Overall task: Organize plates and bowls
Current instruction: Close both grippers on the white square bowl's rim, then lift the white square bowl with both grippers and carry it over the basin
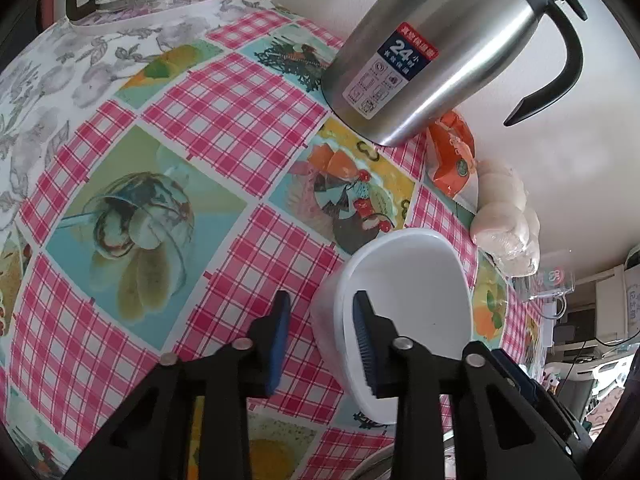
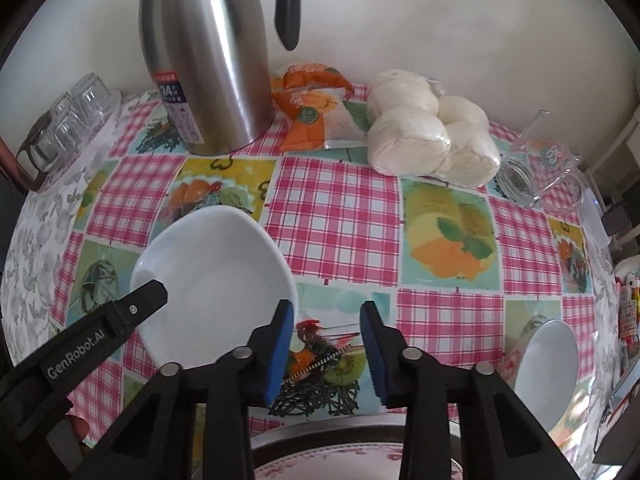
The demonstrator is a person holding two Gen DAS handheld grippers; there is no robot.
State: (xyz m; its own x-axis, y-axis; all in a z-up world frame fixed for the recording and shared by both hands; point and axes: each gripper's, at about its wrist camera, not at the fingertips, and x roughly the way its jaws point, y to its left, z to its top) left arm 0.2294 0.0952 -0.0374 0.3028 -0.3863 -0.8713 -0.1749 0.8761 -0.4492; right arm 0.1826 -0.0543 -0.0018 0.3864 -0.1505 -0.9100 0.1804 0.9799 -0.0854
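Observation:
A white bowl (image 1: 404, 300) sits on the patterned tablecloth; it also shows in the right wrist view (image 2: 216, 272). My left gripper (image 1: 322, 316) is open, its right finger inside the bowl, its left finger outside, the bowl's near wall between them. It also shows in the right wrist view (image 2: 140, 304) at the bowl's left edge. My right gripper (image 2: 326, 316) is open and empty, above the cloth just right of the bowl. A second white dish (image 2: 546, 368) lies at the right. A flowered plate (image 2: 352, 464) lies under my right gripper at the table's near edge.
A steel thermos jug (image 2: 208, 52) stands at the back. Beside it lie an orange snack packet (image 2: 316, 108) and a bag of white buns (image 2: 428, 136). A glass mug (image 2: 540, 168) stands at the right, a tray of glasses (image 2: 68, 132) at the left.

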